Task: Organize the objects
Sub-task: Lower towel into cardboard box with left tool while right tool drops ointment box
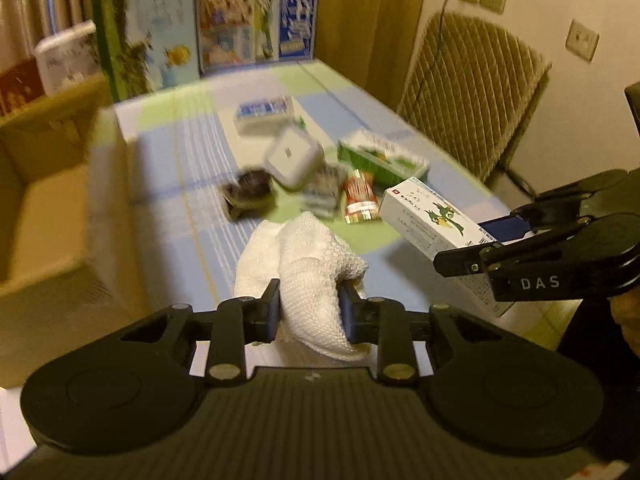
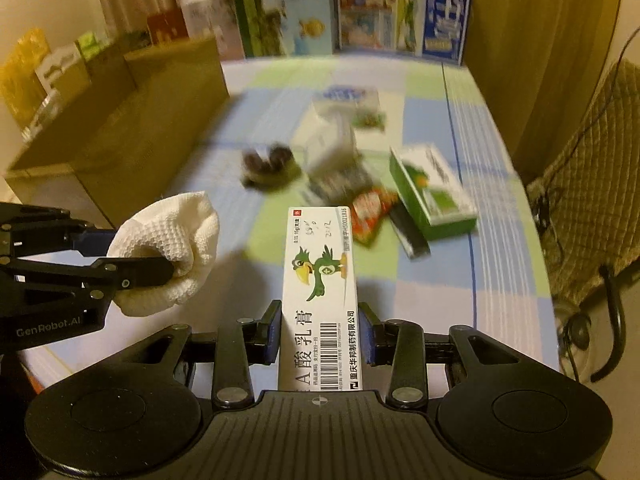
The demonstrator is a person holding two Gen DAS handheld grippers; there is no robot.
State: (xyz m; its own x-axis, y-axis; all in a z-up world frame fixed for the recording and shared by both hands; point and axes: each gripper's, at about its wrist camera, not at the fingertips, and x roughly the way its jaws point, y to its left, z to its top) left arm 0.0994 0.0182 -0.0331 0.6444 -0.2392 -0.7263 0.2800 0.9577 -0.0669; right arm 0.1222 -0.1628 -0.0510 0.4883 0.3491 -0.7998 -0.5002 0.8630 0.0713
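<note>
My left gripper [image 1: 309,307] is shut on a white waffle-weave cloth [image 1: 308,264], held above the checked tablecloth. The same cloth [image 2: 168,252] shows at the left of the right wrist view, pinched in the left gripper [image 2: 160,256]. My right gripper [image 2: 320,334] is shut on a long white ointment box with a green parrot [image 2: 320,280], pointing away from me. In the left wrist view that box [image 1: 428,216] sticks out of the right gripper [image 1: 486,240] at the right. Both are lifted off the table.
An open cardboard box [image 1: 52,184] stands at the left on the table. Mid-table lie a white square box [image 1: 292,156], a dark bundle [image 1: 248,194], a red packet [image 1: 360,198], a green box [image 1: 380,158] and a blue-white pack [image 1: 264,114]. A quilted chair [image 1: 472,92] stands right; picture books [image 1: 256,24] line the back.
</note>
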